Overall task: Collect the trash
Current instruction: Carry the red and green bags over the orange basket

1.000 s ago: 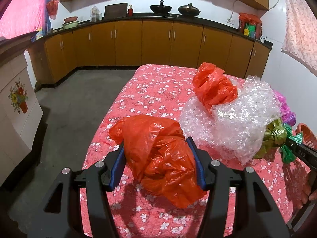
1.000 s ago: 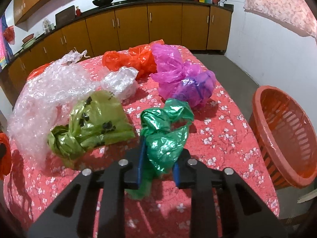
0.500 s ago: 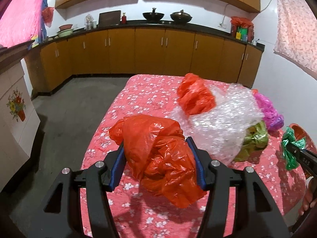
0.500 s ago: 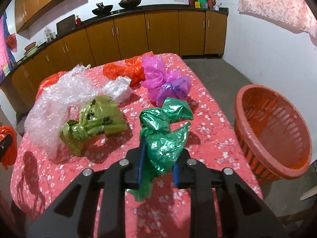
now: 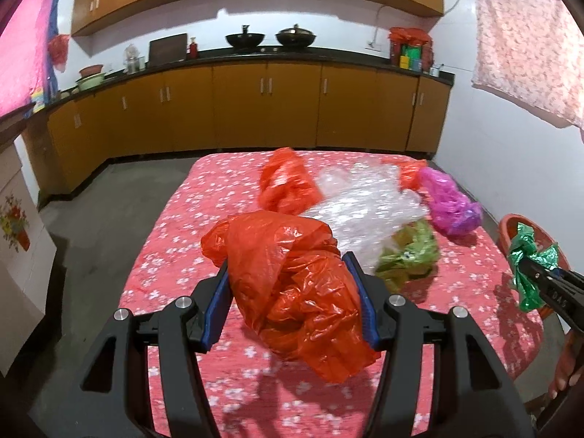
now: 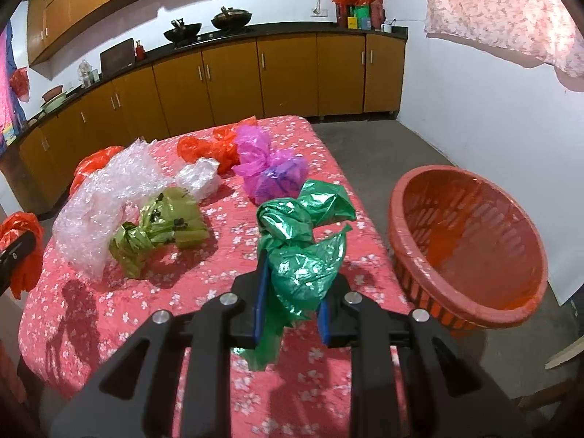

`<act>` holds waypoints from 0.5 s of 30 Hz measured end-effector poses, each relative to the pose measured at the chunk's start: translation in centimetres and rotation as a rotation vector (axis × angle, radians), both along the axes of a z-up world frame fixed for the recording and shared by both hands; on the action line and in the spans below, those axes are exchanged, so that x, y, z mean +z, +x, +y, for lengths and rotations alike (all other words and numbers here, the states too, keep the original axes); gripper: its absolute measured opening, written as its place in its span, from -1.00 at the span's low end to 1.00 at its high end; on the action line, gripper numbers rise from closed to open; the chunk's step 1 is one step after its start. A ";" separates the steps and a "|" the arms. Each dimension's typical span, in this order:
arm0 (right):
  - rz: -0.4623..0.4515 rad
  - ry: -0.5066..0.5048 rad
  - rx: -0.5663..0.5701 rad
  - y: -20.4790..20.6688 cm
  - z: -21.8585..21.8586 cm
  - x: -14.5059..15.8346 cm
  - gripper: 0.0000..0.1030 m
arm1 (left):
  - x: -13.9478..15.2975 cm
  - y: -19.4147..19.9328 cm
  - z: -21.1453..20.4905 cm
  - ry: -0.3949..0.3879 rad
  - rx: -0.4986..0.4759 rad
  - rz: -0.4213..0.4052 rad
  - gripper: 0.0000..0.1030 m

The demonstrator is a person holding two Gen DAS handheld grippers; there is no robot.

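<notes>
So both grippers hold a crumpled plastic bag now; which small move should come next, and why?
Probably carry the right gripper, shut on the crumpled green plastic bag, over the round orange plastic basket beside the table and release. The basket looks empty and sits nearest that side; the left gripper, holding the crumpled orange plastic bag, can follow.

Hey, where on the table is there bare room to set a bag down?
Bare cloth lies along the table's near edge, in front of the olive bag, and on the far left side beyond the orange bag. The middle is crowded: bubble wrap, olive and purple bags.
</notes>
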State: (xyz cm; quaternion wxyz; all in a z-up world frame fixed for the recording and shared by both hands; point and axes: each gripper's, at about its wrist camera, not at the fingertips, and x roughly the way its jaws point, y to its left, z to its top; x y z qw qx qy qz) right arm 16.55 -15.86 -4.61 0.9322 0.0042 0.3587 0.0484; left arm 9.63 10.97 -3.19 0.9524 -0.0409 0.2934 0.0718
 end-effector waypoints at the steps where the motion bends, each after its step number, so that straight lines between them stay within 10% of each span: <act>1: -0.001 0.001 -0.004 -0.2 -0.3 0.1 -0.56 | 0.1 0.1 -0.5 0.004 -0.011 -0.002 0.13; 15: -0.013 -0.010 -0.067 -1.3 -3.6 0.5 -0.56 | 1.1 1.1 -6.1 0.035 -0.128 -0.017 0.13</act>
